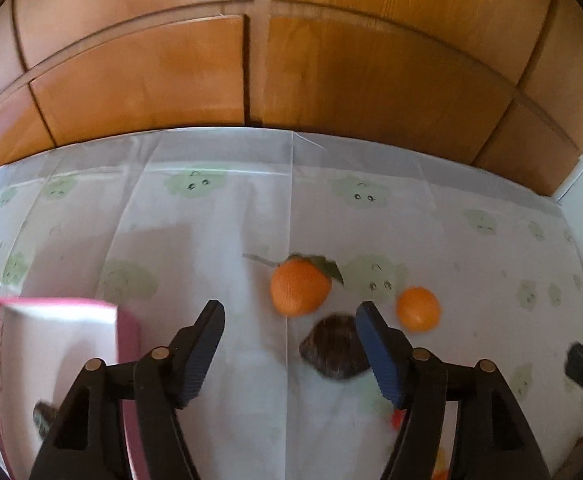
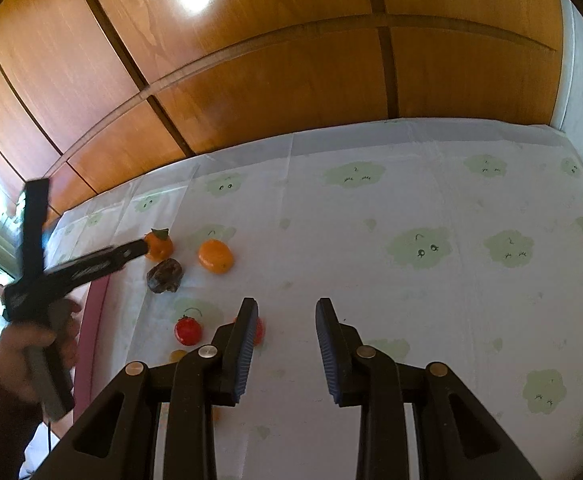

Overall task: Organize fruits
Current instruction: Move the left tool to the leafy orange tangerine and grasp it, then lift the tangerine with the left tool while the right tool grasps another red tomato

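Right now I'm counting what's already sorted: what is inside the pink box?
In the left wrist view the pink box shows a pale interior with one small dark item near its bottom edge. The left gripper covers the box's lower right part, so anything there stays unseen.

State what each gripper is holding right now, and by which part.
Nothing is held. The left gripper is open above the dark brown wrinkled fruit; the right gripper is open over bare tablecloth.

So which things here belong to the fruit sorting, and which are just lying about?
Job:
- leafy orange
- plain orange
- dark brown fruit
- red fruit
- pink box
- left gripper, right gripper, both open

Just there:
- patterned tablecloth
- wooden cabinet
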Motion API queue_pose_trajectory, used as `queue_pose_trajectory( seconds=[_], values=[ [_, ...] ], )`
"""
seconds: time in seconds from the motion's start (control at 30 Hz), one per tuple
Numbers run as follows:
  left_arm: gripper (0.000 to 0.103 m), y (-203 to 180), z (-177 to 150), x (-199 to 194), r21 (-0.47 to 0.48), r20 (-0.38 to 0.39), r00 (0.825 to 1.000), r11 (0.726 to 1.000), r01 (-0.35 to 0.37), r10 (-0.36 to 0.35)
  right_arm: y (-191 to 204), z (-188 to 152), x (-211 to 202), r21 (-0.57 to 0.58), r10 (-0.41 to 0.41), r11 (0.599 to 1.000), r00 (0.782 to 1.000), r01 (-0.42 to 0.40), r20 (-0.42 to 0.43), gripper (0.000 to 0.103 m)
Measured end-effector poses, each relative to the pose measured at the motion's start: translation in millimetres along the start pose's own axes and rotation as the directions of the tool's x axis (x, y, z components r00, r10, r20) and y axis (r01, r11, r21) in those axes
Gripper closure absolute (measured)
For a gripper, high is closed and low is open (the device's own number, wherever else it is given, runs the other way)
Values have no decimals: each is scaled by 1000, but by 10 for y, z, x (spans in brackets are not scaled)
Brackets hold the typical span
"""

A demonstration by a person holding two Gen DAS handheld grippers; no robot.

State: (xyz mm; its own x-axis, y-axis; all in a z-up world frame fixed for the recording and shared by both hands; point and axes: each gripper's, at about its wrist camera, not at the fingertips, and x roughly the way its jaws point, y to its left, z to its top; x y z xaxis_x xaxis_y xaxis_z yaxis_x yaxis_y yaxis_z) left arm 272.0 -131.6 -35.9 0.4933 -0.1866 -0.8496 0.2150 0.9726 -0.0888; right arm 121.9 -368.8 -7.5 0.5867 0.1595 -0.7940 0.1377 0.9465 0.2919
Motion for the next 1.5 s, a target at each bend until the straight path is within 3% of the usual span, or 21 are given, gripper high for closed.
queue_pose_trajectory(
  seconds=[0.13, 0.23, 0.27, 0.3, 0.33, 0.57, 0.67, 0.8, 0.93, 1.1, 1.3, 1.5],
  values=[
    [34, -15, 131, 244, 13, -23, 999, 999, -40, 40, 15, 13, 23, -3, 8, 1000, 1000, -8, -8, 73],
    [35, 49, 138, 406, -27, -65, 998, 999, -20, 18, 0, 10, 34, 3, 8, 1000, 1000, -8, -13, 73],
    [43, 73, 136, 448, -41, -77, 997, 999, -10, 7, 4, 10, 38, 3, 5, 1000, 1000, -5, -14, 73],
    [59, 95, 132, 478, -56, -85, 996, 998, 5, -9, 0, 10, 42, 1, -1, 1000, 1000, 1, -14, 73],
    [62, 108, 129, 492, -64, -90, 996, 998, 19, -24, -4, 10, 47, -1, -7, 1000, 1000, 7, -14, 73],
    [63, 179, 1, 107, -61, 0, 1000, 998, 28, -28, -42, -3, 127, 0, -37, 999, 999, 37, -38, 73],
    [63, 184, -166, -212, -18, 63, 998, 1000, 9, -7, -72, -9, 156, 7, -47, 999, 998, 48, -50, 73],
    [63, 121, -637, -645, 61, 124, 992, 998, 2, -9, -111, -10, 177, 22, -47, 999, 997, 48, -61, 73],
    [63, -30, -1232, -818, 167, 111, 994, 986, -1, -18, -134, -19, 175, 37, -58, 998, 997, 60, -60, 73],
    [63, -155, -1799, -819, 217, 98, 995, 976, -25, 4, -77, -54, 188, 17, -74, 997, 995, 75, -65, 73],
    [62, -182, -2064, -708, 202, 119, 993, 979, -35, 11, -7, -76, 232, -38, -92, 995, 993, 90, -73, 73],
    [61, -149, -2114, -665, 196, 152, 988, 981, -11, -19, 104, -131, 340, -45, 8, 999, 990, -15, -142, 73]
  ],
)
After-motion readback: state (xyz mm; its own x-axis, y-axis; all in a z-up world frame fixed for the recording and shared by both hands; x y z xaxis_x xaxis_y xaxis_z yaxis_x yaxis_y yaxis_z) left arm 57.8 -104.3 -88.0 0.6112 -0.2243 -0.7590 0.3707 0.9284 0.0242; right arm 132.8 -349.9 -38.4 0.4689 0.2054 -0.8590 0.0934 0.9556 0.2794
